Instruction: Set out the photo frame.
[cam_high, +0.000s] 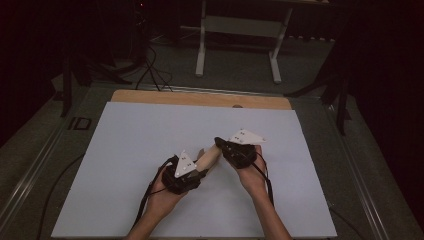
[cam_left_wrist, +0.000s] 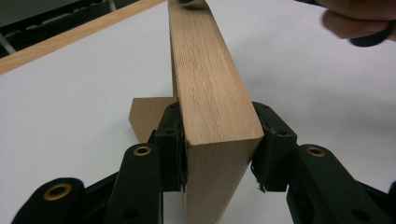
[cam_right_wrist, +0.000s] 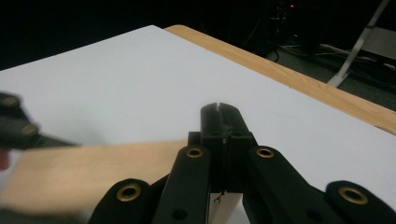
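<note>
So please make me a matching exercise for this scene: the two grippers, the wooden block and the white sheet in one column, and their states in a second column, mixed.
1. left gripper
2. right gripper
3. wooden block
4. white sheet

a. jaws closed together, nothing between them
b. covers the tabletop
c. jaws clamped on wood
d. held up at one end

Pairs: 1-c, 2-a, 3-d, 4-b
</note>
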